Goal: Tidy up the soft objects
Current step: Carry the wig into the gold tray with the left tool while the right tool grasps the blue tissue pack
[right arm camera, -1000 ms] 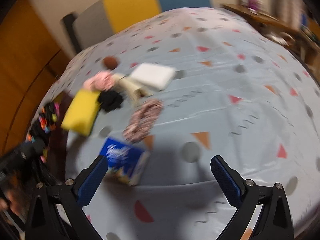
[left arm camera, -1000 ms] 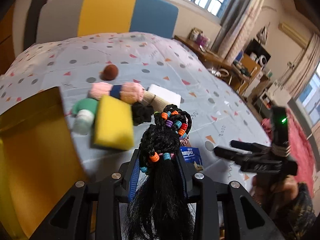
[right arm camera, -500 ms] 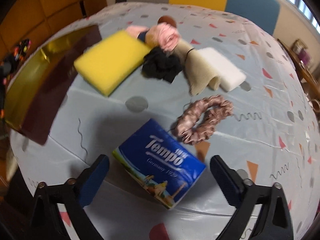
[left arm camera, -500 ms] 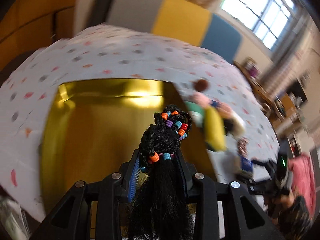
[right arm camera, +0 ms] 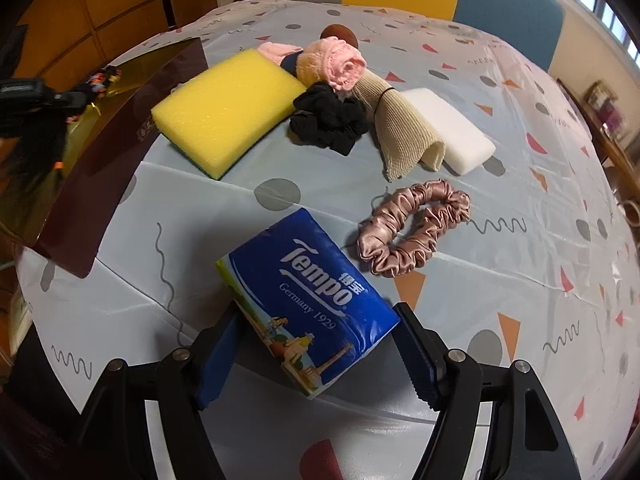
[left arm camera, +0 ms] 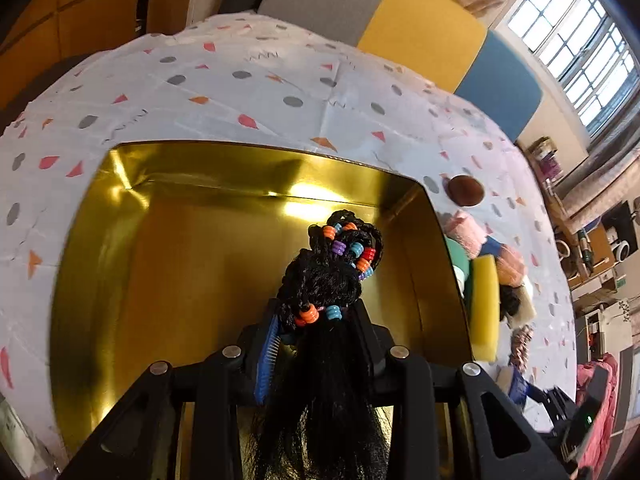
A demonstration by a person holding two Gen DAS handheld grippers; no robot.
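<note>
Carrying: the left gripper point(left arm camera: 316, 332) has its fingers clamped on a black braided hairpiece strung with coloured plastic beads point(left arm camera: 332, 276), which hangs over the open gold-lined box point(left arm camera: 100, 240) and clear of its floor.
Closing: the right gripper point(right arm camera: 316, 344) has just been drawing its fingers in around the blue Tempo tissue pack point(right arm camera: 308, 300); the pack lies on the desk point(right arm camera: 520, 184) between the blue pads, which sit at its edges, and no squeeze shows yet.
Doing it well, left: lower the hairpiece toward the middle of the box before letting go, so the loose strands do not drape over the rim.
Doing it well, right: the pack lies askew to the fingers, so I would expect it to twist as they meet it; squeeze gently and lift only once it sits firm.
Right view only: the rest of the pile shows plainly, namely a yellow foam sponge point(right arm camera: 228, 108), a black scrunchie point(right arm camera: 328, 120), a pink satin scrunchie point(right arm camera: 412, 228) and a white foam block point(right arm camera: 452, 136).
Left view only: the box floor shows bare, with nothing yet in it.
</note>
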